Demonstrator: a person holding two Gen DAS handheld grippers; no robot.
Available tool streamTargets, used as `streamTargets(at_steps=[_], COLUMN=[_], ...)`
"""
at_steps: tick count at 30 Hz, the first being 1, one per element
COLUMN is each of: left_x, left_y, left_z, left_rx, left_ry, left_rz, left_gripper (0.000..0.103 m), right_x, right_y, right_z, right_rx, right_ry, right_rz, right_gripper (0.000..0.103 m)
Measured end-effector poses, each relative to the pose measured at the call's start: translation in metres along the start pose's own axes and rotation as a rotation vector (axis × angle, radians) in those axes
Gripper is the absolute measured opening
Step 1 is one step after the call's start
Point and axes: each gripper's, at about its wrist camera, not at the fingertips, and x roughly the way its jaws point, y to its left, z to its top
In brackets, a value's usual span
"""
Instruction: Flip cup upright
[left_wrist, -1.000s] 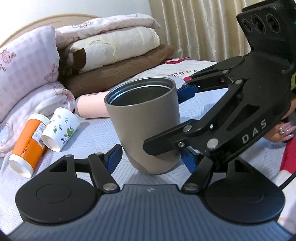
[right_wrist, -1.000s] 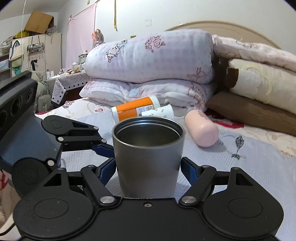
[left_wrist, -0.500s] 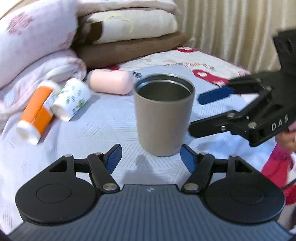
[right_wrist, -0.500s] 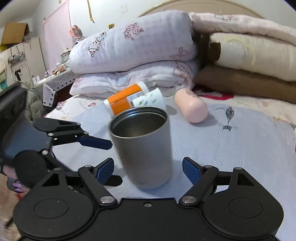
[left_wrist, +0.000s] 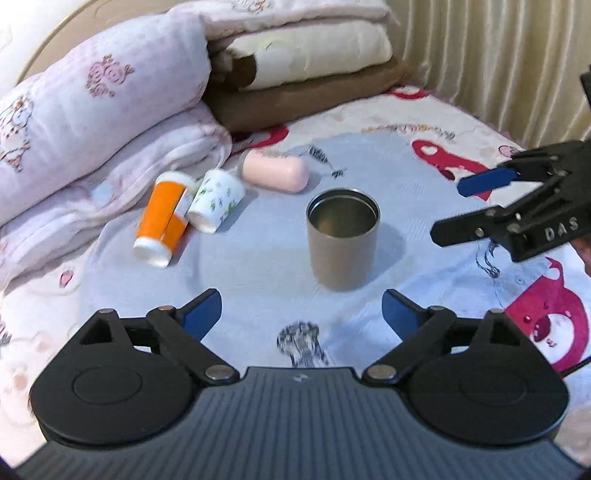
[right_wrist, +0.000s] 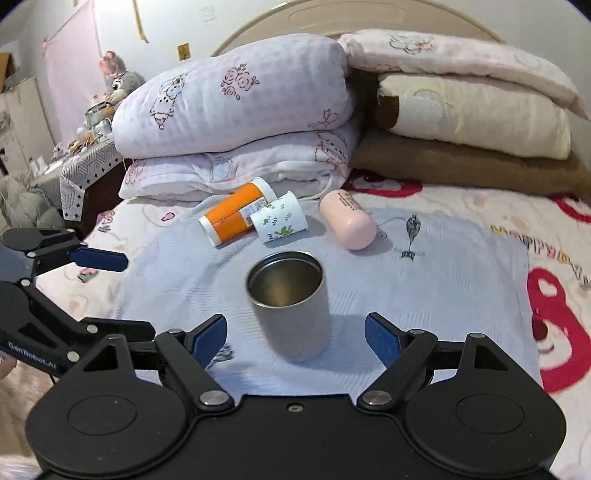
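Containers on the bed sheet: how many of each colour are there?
Grey metal cup, upright: 1
Orange bottle, lying down: 1
White leaf-print cup, lying down: 1
Pink bottle, lying down: 1
Total: 4

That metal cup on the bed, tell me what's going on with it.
The metal cup stands upright on the light blue cloth, mouth up, with nothing touching it. The left tool and the right tool are both open, one on each side of the cup and clear of it. The flip looks done. An orange bottle, a leaf-print cup and a pink bottle lie on their sides behind.
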Motion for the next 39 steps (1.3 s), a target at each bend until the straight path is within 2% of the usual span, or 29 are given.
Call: streamTargets(at_steps=[4, 9, 11, 15, 18, 20, 25, 29, 39], left_x=[-0.018, -0.035, -0.043, -0.056, -0.069, -0.075, -0.086, -0.093, -0.100], left_y=[-0.010, -0.016, -0.016, -0.015, -0.014, -0.018, -0.026, -0.031, -0.029], left_z=[0.006, 0.007, 0.004, -0.005, -0.011, -0.015, -0.026, -0.034, -0.048], left_rx=[0.000, -0.018, -0.049, -0.137, -0.191, -0.199, -0.188, -0.198, -0.267], left_ry=[0.052, 0.079, 0.062, 0.050, -0.029, -0.061, -0.122, -0.147, -0.122], left_rz=[0.020, 0.002, 0.011, 0.050, 0.137, 0.200, 0.277, 0.282, 0.279], left_gripper=[0.095, 0.099, 0.102, 0.103, 0.103, 0.103, 0.103, 0.103, 0.103], right_x=[-0.017, -0.046, -0.055, -0.069, -0.077, -0.081, -0.095, -0.103, -0.120], right_y=[0.012, 0.019, 0.023, 0.029, 0.036, 0.037, 0.041, 0.048, 0.063], right_z=[-0.002, -0.004, -0.006, -0.014, -0.022, -0.027, -0.038, -0.045, -0.053], right_rx=[0.026, 0.042, 0.024, 0.030, 0.010, 0.028, 0.031, -0.002, -0.028], right_ry=[0.046, 0.035, 0.031, 0.005, -0.041, -0.073, -0.149, -0.171, -0.205], right_rz=[-0.017, -0.041, -0.067, -0.107, -0.185, -0.216, -0.280, -0.326, -0.406], right_gripper=[0.085, 0.086, 0.086, 0.086, 0.087, 0.087, 0.088, 0.094, 0.100])
